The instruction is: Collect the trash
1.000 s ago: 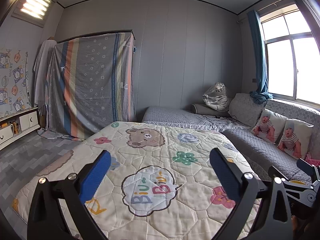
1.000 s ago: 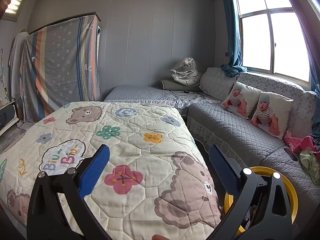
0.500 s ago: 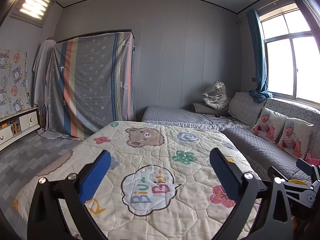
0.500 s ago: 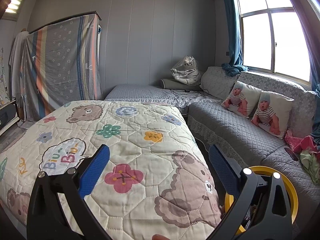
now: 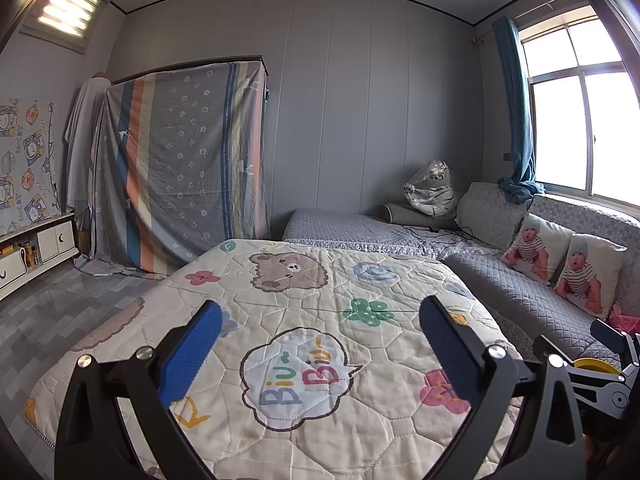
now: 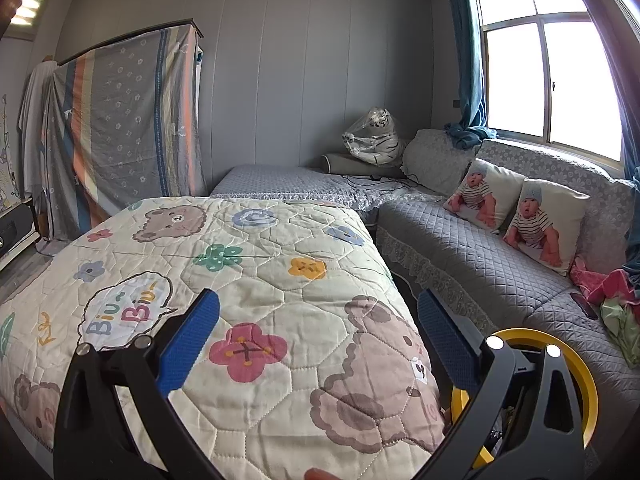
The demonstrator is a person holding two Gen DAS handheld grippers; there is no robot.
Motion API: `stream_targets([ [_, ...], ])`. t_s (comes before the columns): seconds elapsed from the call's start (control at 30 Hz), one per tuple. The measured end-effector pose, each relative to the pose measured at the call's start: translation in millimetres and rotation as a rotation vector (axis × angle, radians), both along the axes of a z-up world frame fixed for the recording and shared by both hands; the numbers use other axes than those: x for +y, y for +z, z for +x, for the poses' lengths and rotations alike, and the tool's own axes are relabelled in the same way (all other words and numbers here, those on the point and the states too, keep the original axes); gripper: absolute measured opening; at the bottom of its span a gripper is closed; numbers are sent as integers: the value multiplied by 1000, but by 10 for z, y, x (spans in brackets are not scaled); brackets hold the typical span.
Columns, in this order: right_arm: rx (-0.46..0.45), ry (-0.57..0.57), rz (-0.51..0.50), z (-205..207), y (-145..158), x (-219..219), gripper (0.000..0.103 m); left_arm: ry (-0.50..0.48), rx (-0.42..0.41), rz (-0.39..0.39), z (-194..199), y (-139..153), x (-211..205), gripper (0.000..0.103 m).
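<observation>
My left gripper (image 5: 320, 344) is open and empty above a table covered by a cartoon quilt (image 5: 304, 304). My right gripper (image 6: 318, 336) is open and empty above the right part of the same quilt (image 6: 248, 280). A yellow-rimmed bin (image 6: 560, 344) stands low at the right between the table and the sofa; its rim also shows in the left wrist view (image 5: 592, 364) behind the other gripper's body. I see no loose trash on the quilt.
A grey quilted sofa (image 6: 480, 256) runs along the right with two baby-print cushions (image 6: 516, 208) and crumpled clothes (image 6: 608, 296). A bagged plush tiger (image 6: 372, 136) sits in the far corner. A sheet-draped wardrobe (image 5: 180, 168) and a low white cabinet (image 5: 36, 248) stand left.
Both views have shifted only slightly. Both grippers stay open and empty.
</observation>
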State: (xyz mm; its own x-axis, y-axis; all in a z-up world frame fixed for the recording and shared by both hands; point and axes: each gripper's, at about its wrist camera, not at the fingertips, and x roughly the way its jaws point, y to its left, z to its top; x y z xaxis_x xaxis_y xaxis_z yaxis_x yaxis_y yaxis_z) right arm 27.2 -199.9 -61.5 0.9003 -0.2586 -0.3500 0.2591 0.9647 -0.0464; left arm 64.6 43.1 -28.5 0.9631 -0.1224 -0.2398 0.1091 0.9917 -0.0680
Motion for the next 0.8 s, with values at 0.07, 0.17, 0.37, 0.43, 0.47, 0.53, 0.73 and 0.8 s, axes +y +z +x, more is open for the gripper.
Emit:
stream_targets([
  [0.07, 2, 0, 1, -1, -1, -1, 95, 0, 1, 0, 1, -1, 3, 95],
  [0.17, 2, 1, 0, 0, -1, 1, 95, 0, 2, 3, 7, -13, 3, 95],
  [0.37, 2, 0, 2, 0, -10, -2, 95, -3, 4, 2, 13, -19, 6, 95],
  [0.43, 4, 0, 4, -4, -20, -3, 95, -2, 4, 2, 14, -27, 8, 95],
  [0.47, 4, 0, 5, -8, -24, -2, 95, -3, 4, 2, 13, -28, 10, 95],
  [0.53, 3, 0, 2, -4, -22, -3, 95, -3, 4, 2, 16, -35, 6, 95],
  [0.73, 5, 0, 4, -8, -29, -5, 95, -6, 9, 2, 24, -62, 5, 95],
  [0.8, 6, 0, 6, -10, -36, -6, 95, -7, 10, 3, 27, -71, 4, 95],
])
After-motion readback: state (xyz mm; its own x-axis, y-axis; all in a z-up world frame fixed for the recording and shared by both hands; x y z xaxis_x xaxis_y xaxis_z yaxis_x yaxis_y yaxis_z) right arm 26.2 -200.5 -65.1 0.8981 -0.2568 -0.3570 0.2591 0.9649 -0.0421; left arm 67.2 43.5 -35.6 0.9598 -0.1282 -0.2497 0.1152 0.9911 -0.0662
